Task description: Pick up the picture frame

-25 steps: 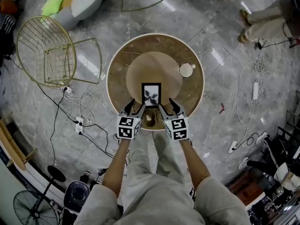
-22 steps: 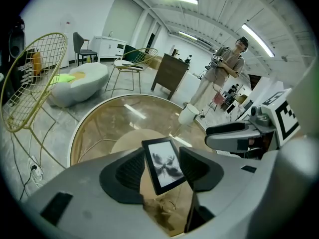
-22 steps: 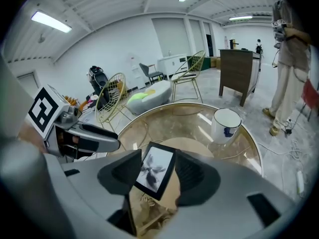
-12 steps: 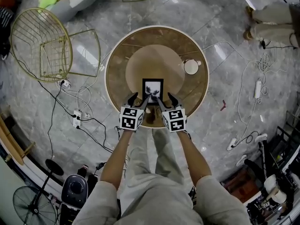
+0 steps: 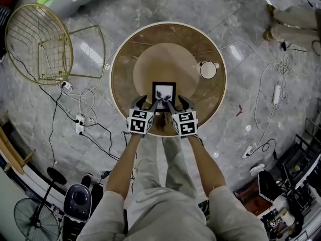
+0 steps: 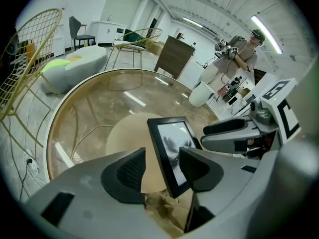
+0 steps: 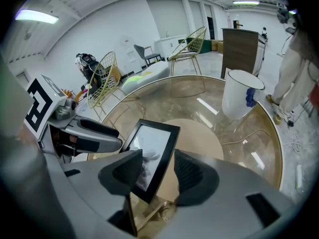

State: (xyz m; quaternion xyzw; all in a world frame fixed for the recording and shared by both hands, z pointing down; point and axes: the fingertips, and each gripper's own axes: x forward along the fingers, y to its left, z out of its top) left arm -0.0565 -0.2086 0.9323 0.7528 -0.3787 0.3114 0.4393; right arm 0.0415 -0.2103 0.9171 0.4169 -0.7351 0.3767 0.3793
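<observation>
Our left gripper (image 5: 149, 103) and right gripper (image 5: 175, 103) both have jaws loose, straddling the picture frame (image 5: 164, 92) edges, 6 o'clock on the round glass table (image 5: 125, 69)

Round brown-tinted glass table top (image 5: 125, 69): glossy, mirrors ceiling lights. Black rectangular picture frame (image 5: 164, 91): smooth matt border, shiny glazing. Left gripper (image 6: 162, 169) and right gripper (image 7: 157, 176): matt grey plastic shells, ribbed dark pads (image 6: 130, 169). Gold wire chair (image 5: 37, 39): shiny metal. Grey marble-look floor (image 5: 235, 14): polished.

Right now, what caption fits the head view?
Left gripper and right gripper straddle the picture frame on a round table.
</observation>
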